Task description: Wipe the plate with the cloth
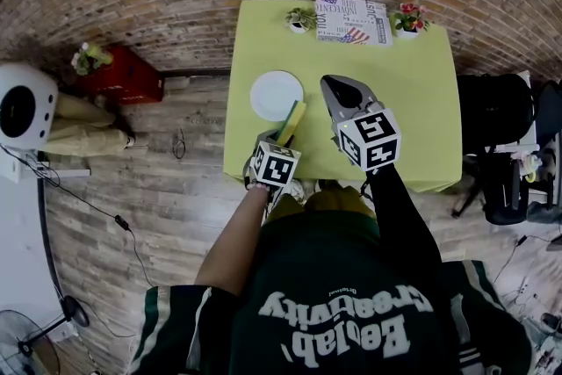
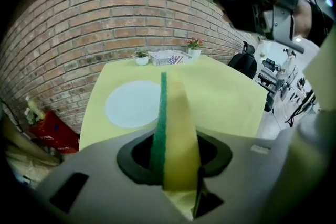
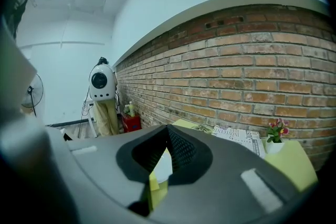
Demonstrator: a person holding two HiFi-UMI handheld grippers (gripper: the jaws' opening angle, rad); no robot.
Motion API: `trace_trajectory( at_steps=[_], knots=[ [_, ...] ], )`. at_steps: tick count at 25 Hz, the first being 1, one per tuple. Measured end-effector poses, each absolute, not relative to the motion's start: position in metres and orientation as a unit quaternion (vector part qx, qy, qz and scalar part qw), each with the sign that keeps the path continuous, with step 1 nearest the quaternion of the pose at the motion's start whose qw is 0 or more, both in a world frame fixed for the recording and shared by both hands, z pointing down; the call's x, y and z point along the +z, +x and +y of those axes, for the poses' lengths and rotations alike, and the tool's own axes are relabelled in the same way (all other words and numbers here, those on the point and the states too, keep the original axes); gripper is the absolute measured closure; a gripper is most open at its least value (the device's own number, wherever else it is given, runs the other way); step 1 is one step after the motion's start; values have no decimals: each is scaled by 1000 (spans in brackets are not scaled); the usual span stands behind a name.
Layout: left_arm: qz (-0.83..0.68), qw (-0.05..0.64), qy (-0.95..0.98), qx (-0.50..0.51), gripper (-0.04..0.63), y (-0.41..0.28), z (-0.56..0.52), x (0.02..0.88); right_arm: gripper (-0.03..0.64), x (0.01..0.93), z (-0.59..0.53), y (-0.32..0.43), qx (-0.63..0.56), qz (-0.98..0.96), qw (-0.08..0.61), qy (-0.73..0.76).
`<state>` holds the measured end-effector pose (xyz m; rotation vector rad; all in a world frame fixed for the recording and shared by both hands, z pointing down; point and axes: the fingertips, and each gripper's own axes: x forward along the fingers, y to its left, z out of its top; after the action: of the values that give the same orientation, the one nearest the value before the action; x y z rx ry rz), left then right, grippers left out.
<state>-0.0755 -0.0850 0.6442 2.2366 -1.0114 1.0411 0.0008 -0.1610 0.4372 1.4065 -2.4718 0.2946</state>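
A round white plate (image 1: 274, 94) lies on the left part of the yellow-green table (image 1: 413, 101); it also shows in the left gripper view as the plate (image 2: 134, 103). My left gripper (image 1: 283, 136) hangs over the table's near edge, shut on the cloth (image 1: 292, 120), a yellow pad with a green face (image 2: 176, 128) that stands on edge between the jaws. It is just short of the plate and to its right. My right gripper (image 1: 338, 85) is raised over the table's middle with jaws together and nothing held; the right gripper (image 3: 168, 149) points toward the brick wall.
Two small flower pots (image 1: 301, 18) (image 1: 408, 18) and a printed box (image 1: 353, 20) line the table's far edge by the brick wall. A red crate (image 1: 123, 75) and a white appliance (image 1: 25, 105) stand on the floor at left, a black chair (image 1: 496, 114) at right.
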Motion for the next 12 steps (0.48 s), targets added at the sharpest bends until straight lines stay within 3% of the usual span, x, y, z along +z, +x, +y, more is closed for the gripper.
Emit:
trace_trajectory(
  at_steps=[12],
  knots=[
    [-379, 246, 809, 376, 463, -92, -86, 649, 604, 439, -158, -6, 98, -858, 146, 482]
  ],
)
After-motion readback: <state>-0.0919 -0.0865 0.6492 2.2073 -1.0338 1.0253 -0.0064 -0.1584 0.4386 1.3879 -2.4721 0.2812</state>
